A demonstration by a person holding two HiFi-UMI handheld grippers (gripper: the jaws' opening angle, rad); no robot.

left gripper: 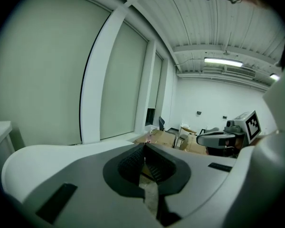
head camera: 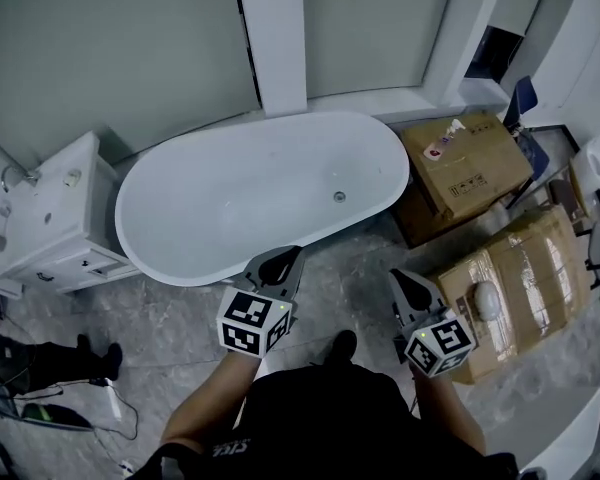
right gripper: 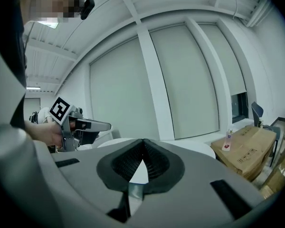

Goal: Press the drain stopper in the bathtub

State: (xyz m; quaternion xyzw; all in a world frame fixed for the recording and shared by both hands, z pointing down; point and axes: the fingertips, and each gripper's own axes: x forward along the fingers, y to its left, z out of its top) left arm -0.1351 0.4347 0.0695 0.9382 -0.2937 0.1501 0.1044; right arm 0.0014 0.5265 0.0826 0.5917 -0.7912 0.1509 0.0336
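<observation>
A white oval bathtub (head camera: 230, 203) stands under the window, and its small round drain stopper (head camera: 339, 196) sits in the floor of its right half. My left gripper (head camera: 286, 259) is shut and empty, its tip at the tub's near rim. Over the marble floor to the right of the tub, my right gripper (head camera: 401, 277) is also shut with nothing held. In the left gripper view the jaws (left gripper: 144, 147) meet at the tip, with the right gripper (left gripper: 225, 139) seen beside them. The right gripper's jaws (right gripper: 143, 142) are closed too, and the tub (right gripper: 192, 147) lies beyond them.
Cardboard boxes (head camera: 467, 158) (head camera: 525, 273) are stacked right of the tub. A white vanity cabinet (head camera: 55, 218) stands at its left end. A white pillar (head camera: 275, 38) divides the window wall behind. Cables (head camera: 115, 403) lie on the floor at lower left.
</observation>
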